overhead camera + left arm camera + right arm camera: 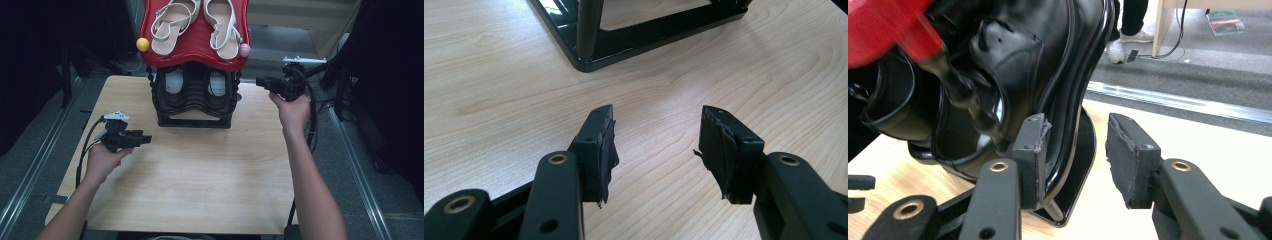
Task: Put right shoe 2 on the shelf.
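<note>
Two bare forearms reach forward. The left hand (100, 160) holds the left gripper (145, 139) low, jaws apart and empty. The right gripper (261, 81), farther forward, seemingly points left, jaws likewise spread and empty.

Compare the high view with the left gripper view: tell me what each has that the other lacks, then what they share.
High view alone: white sandals on the red top shelf, black shoes below, the right gripper, both forearms. Left gripper view alone: the left gripper jaws close up, open, nothing between them. Shared: the wooden table and the rack's black base.
</note>
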Demonstrator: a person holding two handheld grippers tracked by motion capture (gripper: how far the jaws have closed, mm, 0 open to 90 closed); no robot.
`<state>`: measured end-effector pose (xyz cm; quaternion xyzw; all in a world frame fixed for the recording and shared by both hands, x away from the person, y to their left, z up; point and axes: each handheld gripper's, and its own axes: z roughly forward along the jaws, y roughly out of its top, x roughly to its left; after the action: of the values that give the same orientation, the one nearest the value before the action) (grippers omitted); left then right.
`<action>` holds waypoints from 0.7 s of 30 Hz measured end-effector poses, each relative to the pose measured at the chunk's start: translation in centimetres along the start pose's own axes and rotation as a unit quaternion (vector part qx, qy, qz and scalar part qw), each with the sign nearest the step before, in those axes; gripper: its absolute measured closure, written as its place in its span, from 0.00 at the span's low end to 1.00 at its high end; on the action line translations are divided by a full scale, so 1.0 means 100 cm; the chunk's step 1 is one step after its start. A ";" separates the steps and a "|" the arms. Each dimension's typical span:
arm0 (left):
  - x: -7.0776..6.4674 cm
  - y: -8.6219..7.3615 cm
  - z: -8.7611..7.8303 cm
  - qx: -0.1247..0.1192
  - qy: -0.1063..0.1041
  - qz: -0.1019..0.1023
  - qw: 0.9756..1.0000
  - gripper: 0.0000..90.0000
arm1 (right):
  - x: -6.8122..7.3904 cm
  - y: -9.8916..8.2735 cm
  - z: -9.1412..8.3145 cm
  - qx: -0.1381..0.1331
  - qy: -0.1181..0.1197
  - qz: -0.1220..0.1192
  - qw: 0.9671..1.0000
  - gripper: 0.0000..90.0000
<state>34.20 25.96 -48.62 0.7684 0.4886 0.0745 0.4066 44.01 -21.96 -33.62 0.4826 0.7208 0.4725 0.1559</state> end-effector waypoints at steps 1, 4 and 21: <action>0.000 0.000 0.000 0.000 0.000 0.000 1.000 0.54 | -0.001 -0.003 0.001 0.002 0.001 0.001 1.000 0.68; -0.001 0.000 0.001 0.001 0.000 0.001 1.000 0.54 | -0.003 -0.013 0.004 0.001 0.007 0.005 1.000 0.68; -0.001 0.000 0.002 0.000 -0.001 0.004 1.000 0.54 | -0.001 -0.071 0.025 0.029 0.028 0.009 0.999 0.69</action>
<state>34.23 25.76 -48.71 0.7704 0.4852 0.0759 0.4067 41.91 -21.37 -40.81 0.4803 0.7340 0.4656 0.1175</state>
